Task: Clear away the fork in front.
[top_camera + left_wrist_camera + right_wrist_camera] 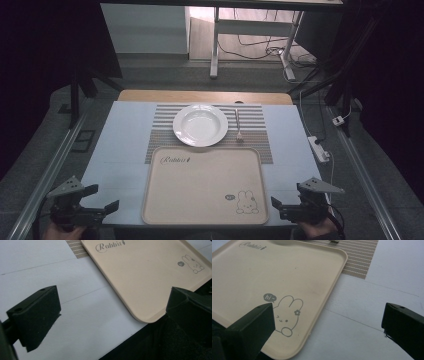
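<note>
tray [200,185] sits empty at the bench [120,145] front edge, left gripper [102,197] & right gripper [286,205] flanking its near corners w/ jaws wide, prob. readying a two-sided lift.

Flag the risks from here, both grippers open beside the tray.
1. The tray overlaps the striped placemat; lifting or sliding it could drag the mat and shift the plate and fork.
2. The tray's rim looks low, so the left gripper or right gripper may slip off.
</note>
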Tool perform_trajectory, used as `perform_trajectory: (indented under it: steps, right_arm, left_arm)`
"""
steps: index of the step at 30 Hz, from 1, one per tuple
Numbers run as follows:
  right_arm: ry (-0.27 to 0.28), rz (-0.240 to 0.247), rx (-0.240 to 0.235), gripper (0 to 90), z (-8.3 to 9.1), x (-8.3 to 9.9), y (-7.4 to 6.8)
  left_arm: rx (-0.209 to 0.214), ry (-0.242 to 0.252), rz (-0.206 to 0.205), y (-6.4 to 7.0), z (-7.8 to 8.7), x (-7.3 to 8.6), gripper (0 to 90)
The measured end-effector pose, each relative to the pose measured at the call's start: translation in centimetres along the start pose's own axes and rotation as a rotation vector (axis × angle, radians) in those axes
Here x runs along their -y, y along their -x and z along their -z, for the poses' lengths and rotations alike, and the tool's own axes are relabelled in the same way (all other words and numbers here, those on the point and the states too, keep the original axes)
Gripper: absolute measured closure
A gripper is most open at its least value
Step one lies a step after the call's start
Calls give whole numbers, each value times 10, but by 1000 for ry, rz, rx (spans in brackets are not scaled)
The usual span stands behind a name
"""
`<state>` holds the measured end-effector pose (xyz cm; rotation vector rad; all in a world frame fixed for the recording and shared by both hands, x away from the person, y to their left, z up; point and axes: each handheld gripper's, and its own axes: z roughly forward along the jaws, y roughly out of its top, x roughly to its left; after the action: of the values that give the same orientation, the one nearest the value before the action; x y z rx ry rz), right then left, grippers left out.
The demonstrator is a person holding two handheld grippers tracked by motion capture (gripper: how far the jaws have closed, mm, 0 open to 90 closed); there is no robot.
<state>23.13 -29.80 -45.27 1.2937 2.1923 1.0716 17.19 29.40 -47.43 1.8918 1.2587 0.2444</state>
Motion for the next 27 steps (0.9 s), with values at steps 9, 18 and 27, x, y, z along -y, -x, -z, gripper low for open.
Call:
perform_trajectory:
  steps: [9, 18, 27]
  right_arm:
    - [-17, -7, -31, 0, 0, 1, 2]
    - [-29, -27, -54, 0, 0, 1, 5]
    - [-35, -39, -63, 0, -1, 0, 6]
  left_arm:
    - [21, -26, 2, -2, -5, -4, 0]
    - [7, -64, -32, 2, -9, -6, 4]
    - [4, -65, -28, 1, -8, -5, 10]
